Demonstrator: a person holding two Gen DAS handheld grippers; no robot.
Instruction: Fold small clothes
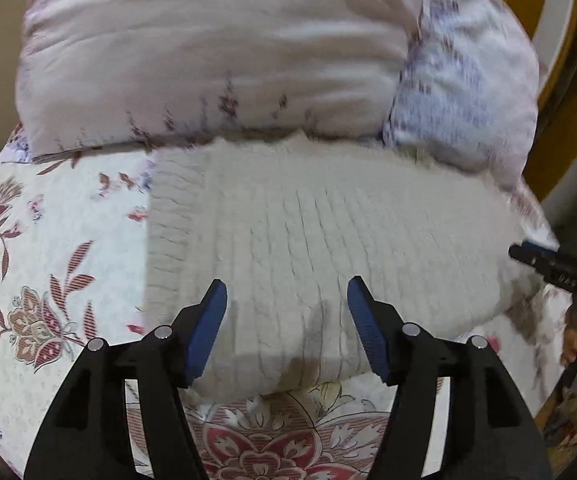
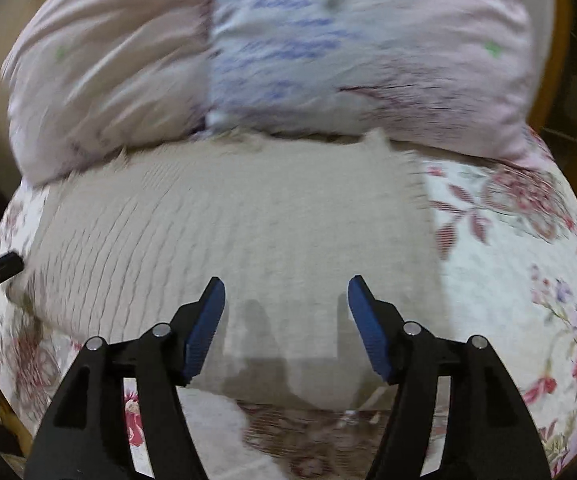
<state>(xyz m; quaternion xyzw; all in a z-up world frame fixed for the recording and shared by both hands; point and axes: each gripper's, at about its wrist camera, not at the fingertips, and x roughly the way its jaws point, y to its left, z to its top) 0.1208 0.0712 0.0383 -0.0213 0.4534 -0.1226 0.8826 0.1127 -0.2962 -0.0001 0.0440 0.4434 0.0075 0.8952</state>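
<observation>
Left gripper [image 1: 287, 292]: jaws spread apart, nothing between the blue pads [image 1: 210, 332]. The pads hang above the near part of the knitted garment [image 1: 308, 232] without touching it; their shadows fall on the knit just below.

Right gripper [image 2: 286, 292]: jaws likewise spread, released, pads clear of the fabric. The knitted garment [image 2: 228, 232] lies directly ahead at 12 o'clock and extends to 10 o'clock; its near edge passes under the fingers.

Garment position: a pale, ribbed knit, folded into a broad flat block, lying on the floral bedspread [image 1: 48, 264]. Its far edge touches the pillow [image 1: 208, 60] at 12 o'clock.

In the left wrist view, the right gripper's tip enters at 3 o'clock, just beside the garment's right end. In the right wrist view, the left gripper's tip shows at 9 o'clock, just beside the garment's left end. Both views are motion-blurred; fine knit detail cannot be resolved.
</observation>
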